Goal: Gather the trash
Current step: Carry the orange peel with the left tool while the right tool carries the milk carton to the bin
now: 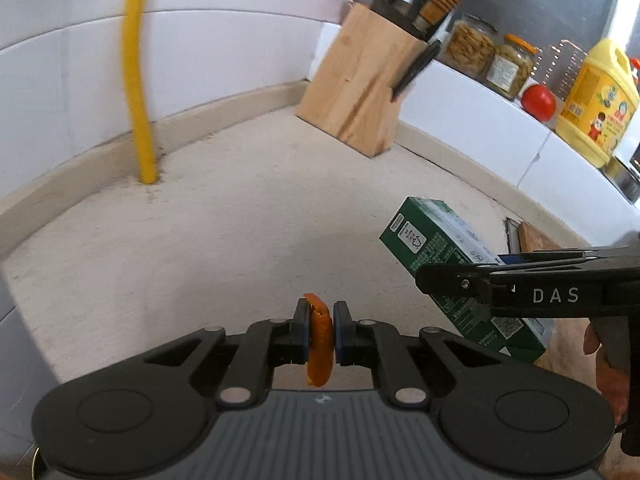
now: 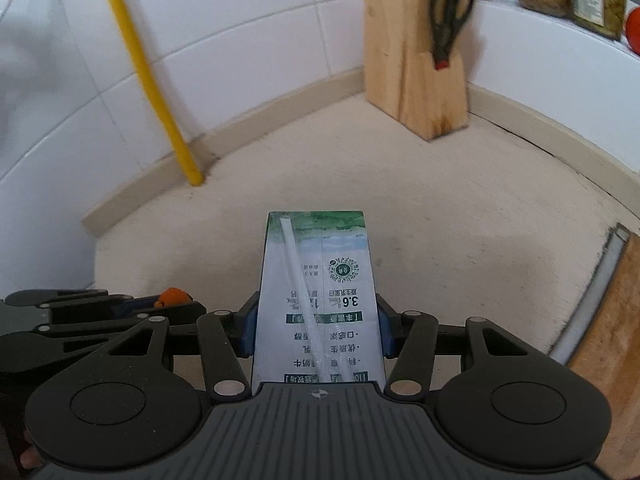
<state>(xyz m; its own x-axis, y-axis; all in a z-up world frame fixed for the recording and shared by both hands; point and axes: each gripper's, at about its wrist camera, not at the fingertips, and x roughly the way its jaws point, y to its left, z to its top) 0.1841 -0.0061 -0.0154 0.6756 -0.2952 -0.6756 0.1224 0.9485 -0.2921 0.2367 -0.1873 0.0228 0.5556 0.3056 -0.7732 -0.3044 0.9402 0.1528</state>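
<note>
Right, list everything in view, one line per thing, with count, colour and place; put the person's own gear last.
orange peel: one, orange, pinched in the left tongs.
milk carton: one, green and white, straw attached, gripped in the right tongs.
knife block: one, pale wood, countertop corner, knives and scissors in it.
yellow pipe: one, yellow, running up the tiled wall.
glass jars: two, clear, on the ledge.
tomato: one, red, on the ledge.
oil bottle: one, yellow, on the ledge.
cutting board: one, wooden, right countertop edge.
countertop: one, beige.
left tongs: black, shut.
right tongs: black, shut.
</note>
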